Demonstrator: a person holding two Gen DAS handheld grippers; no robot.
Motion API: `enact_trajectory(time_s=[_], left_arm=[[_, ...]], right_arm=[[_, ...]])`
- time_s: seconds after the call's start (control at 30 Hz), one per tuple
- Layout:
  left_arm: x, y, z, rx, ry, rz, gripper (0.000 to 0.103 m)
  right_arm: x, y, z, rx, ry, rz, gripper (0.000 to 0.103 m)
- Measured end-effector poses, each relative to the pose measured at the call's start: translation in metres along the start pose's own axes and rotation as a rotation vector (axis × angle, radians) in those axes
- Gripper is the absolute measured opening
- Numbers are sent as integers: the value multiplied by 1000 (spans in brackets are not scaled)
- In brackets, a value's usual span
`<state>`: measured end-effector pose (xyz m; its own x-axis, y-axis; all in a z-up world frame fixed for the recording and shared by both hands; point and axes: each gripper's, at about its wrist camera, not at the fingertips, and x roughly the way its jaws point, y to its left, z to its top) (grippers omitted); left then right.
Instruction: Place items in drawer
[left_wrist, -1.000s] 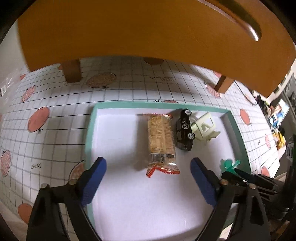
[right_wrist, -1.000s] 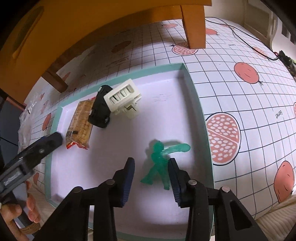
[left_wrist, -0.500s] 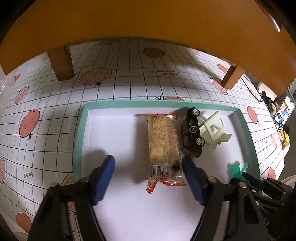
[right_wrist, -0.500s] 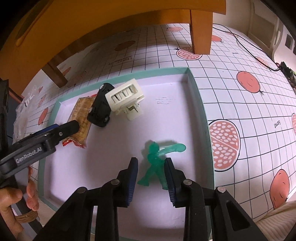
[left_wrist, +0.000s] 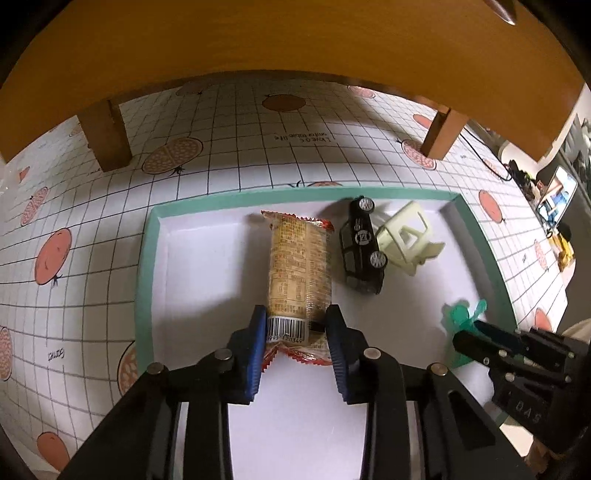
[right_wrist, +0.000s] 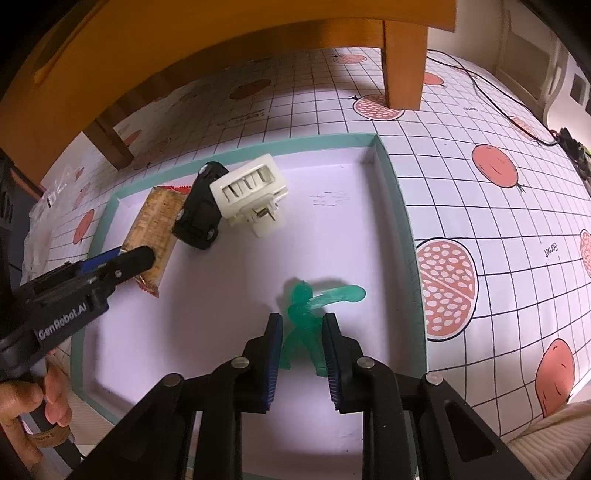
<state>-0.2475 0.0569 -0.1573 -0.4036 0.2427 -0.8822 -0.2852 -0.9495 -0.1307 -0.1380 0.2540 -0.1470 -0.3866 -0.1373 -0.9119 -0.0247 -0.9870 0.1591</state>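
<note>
Two grips inside tray: left gripper clamped on light, crushable snack packet, barcode end; right gripper closing around stiff green figurine legs, contact unclear.

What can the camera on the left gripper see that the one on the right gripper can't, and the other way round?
Only the left wrist view shows the snack packet's barcode and the left gripper closed on that end. Only the right wrist view shows the person's hand and the green figure's whole body between the right gripper pads. Both show the tray, black toy car and cream part.
</note>
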Motion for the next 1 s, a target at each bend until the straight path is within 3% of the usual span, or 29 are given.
enact_trajectory(time_s=[0.37, 0.63, 0.77, 0.87, 1.0], left_arm=[[-17, -6, -33, -41, 77, -5, 33], [-22, -2, -46, -107, 115, -52, 34], [-19, -2, -47, -122, 116, -64, 40], [-16, -4, -46, -106, 110, -38, 50], [-14, -4, -45, -100, 93, -27, 53]], right_arm=[[1, 8, -3, -34, 12, 17, 23], [2, 21, -5, -70, 29, 54, 23], [2, 21, -6, -70, 30, 56, 23], [2, 21, -5, -73, 30, 54, 23], [2, 22, -5, -79, 30, 55, 23]])
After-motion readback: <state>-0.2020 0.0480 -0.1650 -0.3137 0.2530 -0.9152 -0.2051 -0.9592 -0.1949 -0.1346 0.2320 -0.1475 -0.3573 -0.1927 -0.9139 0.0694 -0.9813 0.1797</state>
